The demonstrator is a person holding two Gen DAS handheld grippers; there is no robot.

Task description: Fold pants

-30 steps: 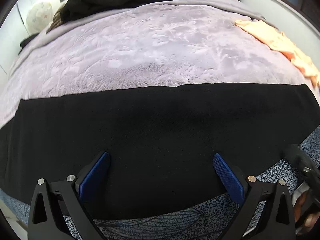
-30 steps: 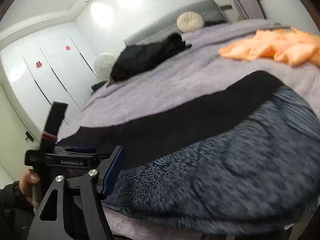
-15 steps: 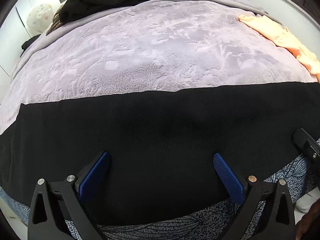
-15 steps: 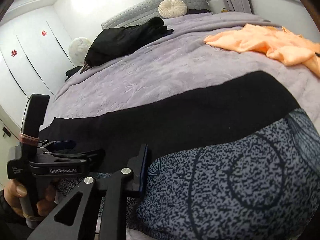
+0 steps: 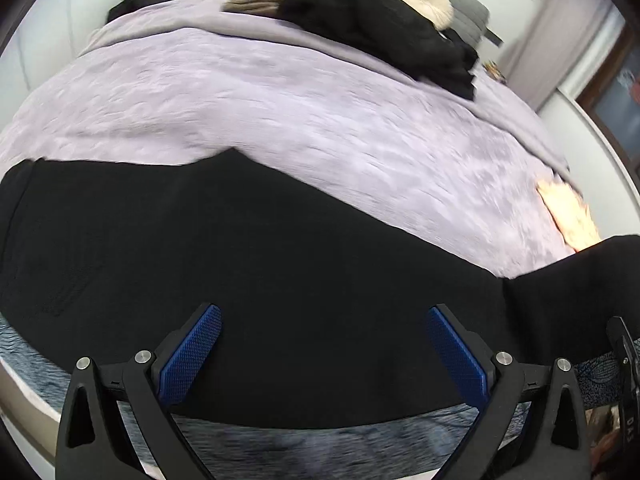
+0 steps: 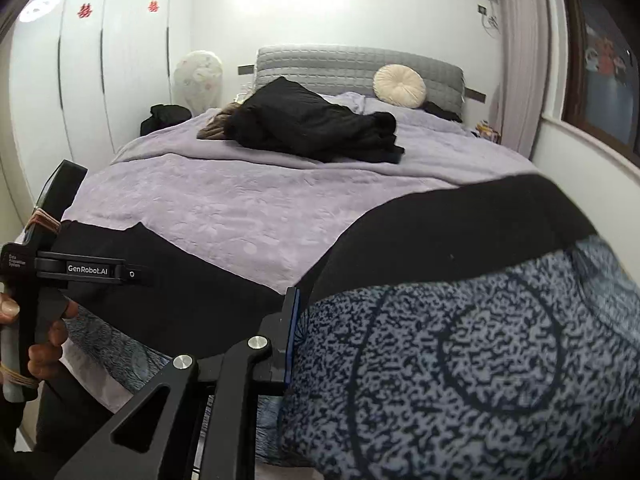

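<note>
The pants (image 5: pixel 280 264) are seen as a broad band of matte black fabric with a blue-grey speckled, leaf-patterned underside (image 6: pixel 460 360), laid across the near part of a bed. The bed is covered by a lilac blanket (image 5: pixel 300 112) with an embossed floral texture, soft and slightly rumpled. In the left wrist view the far edge of the black fabric is raised into a low peak near the middle and slopes down to the right; the patterned side shows along the near edge of the bed.

The left gripper (image 5: pixel 320 356) is held wide open above the black fabric, its blue ribbed pads (image 5: pixel 192 354) well apart, with nothing pressed between them. Whether the pads touch the cloth cannot be told.

The right gripper (image 6: pixel 294 336) is closed on the pants: only one dark finger with a blue pad edge is seen, pressed against a fold that rises and drapes to the right, patterned side toward the camera and black side above. The other finger is hidden by the cloth.

Beyond the pants, a wide stretch of blanket lies bare. Further back, a heap of black clothing (image 6: pixel 316 128) and a round cream cushion (image 6: pixel 400 85) rest near a grey quilted headboard (image 6: pixel 352 68). An orange garment (image 5: pixel 572 216) lies at the right edge of the bed. A hand (image 6: pixel 36 340) gripping the left gripper's handle is visible in the right wrist view.
</note>
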